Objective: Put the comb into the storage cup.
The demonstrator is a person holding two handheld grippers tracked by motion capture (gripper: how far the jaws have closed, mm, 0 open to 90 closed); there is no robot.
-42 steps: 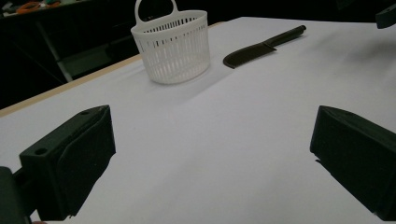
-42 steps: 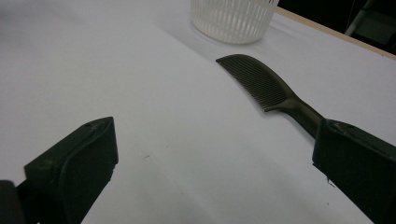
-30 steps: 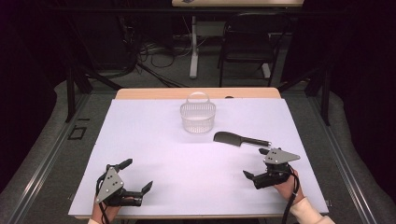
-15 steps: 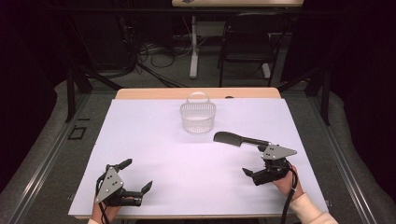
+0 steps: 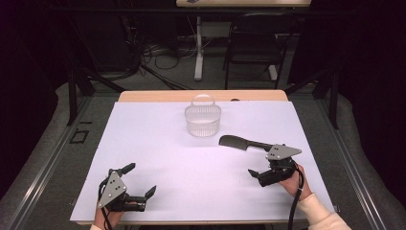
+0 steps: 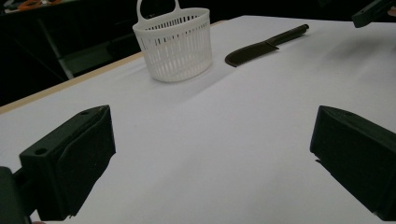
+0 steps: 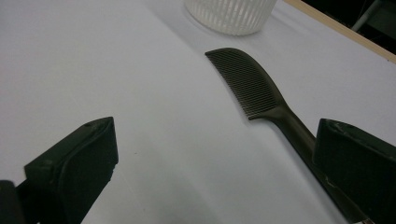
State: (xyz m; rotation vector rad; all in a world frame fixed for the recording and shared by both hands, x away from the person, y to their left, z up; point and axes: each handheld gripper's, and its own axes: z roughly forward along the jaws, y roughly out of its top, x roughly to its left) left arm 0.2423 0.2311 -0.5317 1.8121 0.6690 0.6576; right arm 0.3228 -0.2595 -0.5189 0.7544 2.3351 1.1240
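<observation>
Now | right claw (image 5: 265,167) wide open, empty, beside comb (image 5: 244,143) handle | left claw (image 5: 140,181) wide open, empty, near table (image 5: 153,139) front edge

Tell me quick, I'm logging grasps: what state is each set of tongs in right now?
Left tongs: open, holding nothing, over bare table.
Right tongs: open, empty, beside the black comb handle.

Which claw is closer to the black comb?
The right claw. The comb lies just ahead of it, its handle running past one jaw in the right gripper view. The left claw sits far off, near the table's front left corner.
</observation>
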